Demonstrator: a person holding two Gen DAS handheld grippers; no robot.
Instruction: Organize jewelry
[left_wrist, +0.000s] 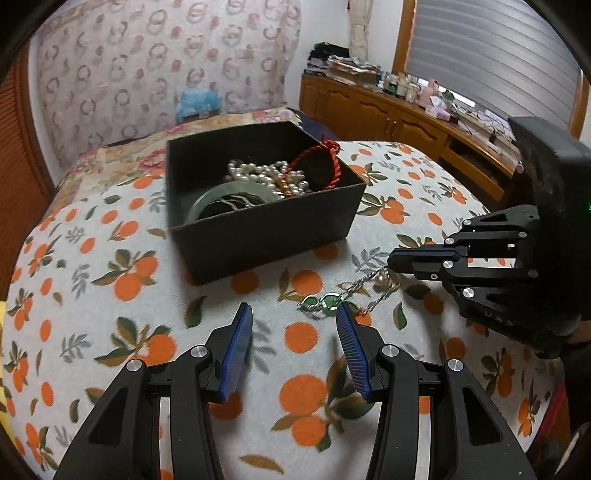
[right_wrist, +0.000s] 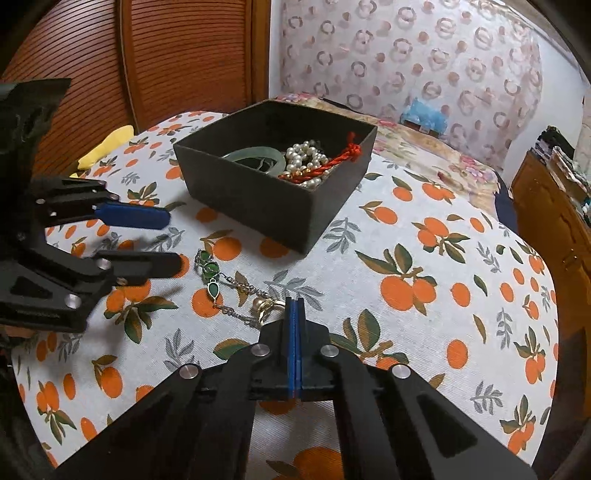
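— See the necklace (right_wrist: 229, 291) with the green stones? It lies loose on the orange-print cloth (right_wrist: 424, 236), in front of the black box (right_wrist: 273, 199), on the side nearest us.

— And the right gripper (right_wrist: 295, 306)?

— Its jaws are pressed together, pads flat against each other, right at the gold end of the chain. Whether any link is caught between them I can't tell; the tips cover that spot.

— So it might lift nothing.

— That's my worry. If the chain only lies beside the tips, the gripper rises empty. If it has just one thin link, the chain could slip out halfway to the box, or the hanging length could drag and snag on the cloth.

— And the left gripper (left_wrist: 293, 319)?

— Jaws spread, nothing between them, hovering over the cloth just on our side of the box, near the green stones. The two grippers are close; either could bump the other or pin the chain.

— What's in the box already?

— Pearls (left_wrist: 273, 177), a red cord (left_wrist: 317, 162), a pale green bangle (left_wrist: 221, 197). A trailing chain could catch the box wall or tangle in those pearls.

— Any labels?

— There's faint raised lettering on the right gripper's body, too blurred to read. Nothing on the box.
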